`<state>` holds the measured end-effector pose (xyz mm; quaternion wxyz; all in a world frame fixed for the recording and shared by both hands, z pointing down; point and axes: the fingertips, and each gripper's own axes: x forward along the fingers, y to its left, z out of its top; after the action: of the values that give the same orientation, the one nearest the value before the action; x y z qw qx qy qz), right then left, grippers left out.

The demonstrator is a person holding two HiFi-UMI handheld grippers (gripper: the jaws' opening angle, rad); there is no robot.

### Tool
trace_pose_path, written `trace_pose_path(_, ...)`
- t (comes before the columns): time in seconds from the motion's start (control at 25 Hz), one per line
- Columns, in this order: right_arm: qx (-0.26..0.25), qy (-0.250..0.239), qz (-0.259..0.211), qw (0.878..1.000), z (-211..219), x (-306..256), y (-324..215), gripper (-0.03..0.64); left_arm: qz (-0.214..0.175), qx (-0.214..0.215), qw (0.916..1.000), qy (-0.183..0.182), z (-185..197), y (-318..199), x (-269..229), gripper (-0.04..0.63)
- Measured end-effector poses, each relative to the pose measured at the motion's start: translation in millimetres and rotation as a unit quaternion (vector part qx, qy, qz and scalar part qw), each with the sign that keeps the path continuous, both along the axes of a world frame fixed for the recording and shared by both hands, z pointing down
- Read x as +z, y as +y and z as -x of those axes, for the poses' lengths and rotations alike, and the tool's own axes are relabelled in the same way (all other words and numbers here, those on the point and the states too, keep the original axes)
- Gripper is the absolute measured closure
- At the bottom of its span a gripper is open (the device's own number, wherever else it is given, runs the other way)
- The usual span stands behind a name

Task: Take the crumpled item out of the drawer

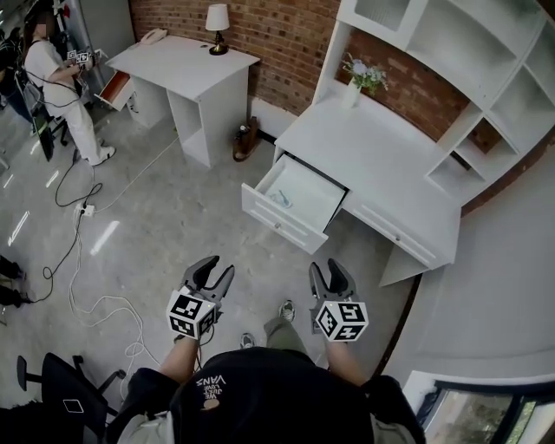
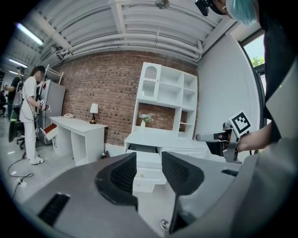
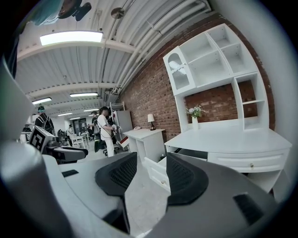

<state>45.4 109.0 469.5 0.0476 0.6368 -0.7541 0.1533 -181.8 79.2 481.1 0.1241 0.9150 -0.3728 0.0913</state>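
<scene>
Left gripper (image 1: 213, 267) and right gripper (image 1: 332, 270) hung released and empty, well apart from the open white wooden drawer (image 1: 283, 227) where the small pale crumpled item (image 1: 280, 199) lay, so a hurried reach could clip the drawer's front.

A red brick wall (image 1: 286, 35) runs along 12 o'clock. A big white desk (image 1: 381, 156) stands at 1 o'clock, with tall white shelves (image 1: 468, 61) on top of it. A smaller white desk (image 1: 186, 61) sits at 11 o'clock with a little lamp (image 1: 217, 26) on it. The floor (image 1: 165, 225) is gray and shiny. A black chair (image 1: 65, 390) is at 7 o'clock. A window (image 1: 494, 416) shows at 5 o'clock. A long bright light (image 3: 70, 38) glows on the white ceiling.
</scene>
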Motion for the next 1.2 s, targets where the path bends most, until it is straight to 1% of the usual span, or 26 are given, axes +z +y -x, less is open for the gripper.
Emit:
trace_pose_path(0.16, -0.013, -0.002, 0.001, 1.0, -1, 5, -31, 0.443, 0.0, -0.018, 0.9998, -0.002, 4, -21, 8, 0.446)
trace_pose_path(0.32, -0.03, -0.001, 0.001, 1.0, -9, 7, -68, 0.443, 0.004, -0.042, 0.9991, -0.003, -2, -51, 11, 0.446)
trace_pose_path(0.52, -0.047, -0.003, 0.008, 0.999, -34, 10, -120, 0.443, 0.004, -0.056, 0.9984, -0.001, -31, -97, 6, 0.446)
trace_pose_path(0.8, -0.084, -0.001, 0.015, 0.996, -66, 16, -192, 0.443, 0.003, -0.086, 0.9963, 0.003, -69, -159, 7, 0.446)
trace_pose_path(1.2, -0.143, 0.007, 0.036, 0.989, -100, 39, -277, 0.443, 0.011, -0.128, 0.9916, 0.005, -112, -222, 22, 0.446)
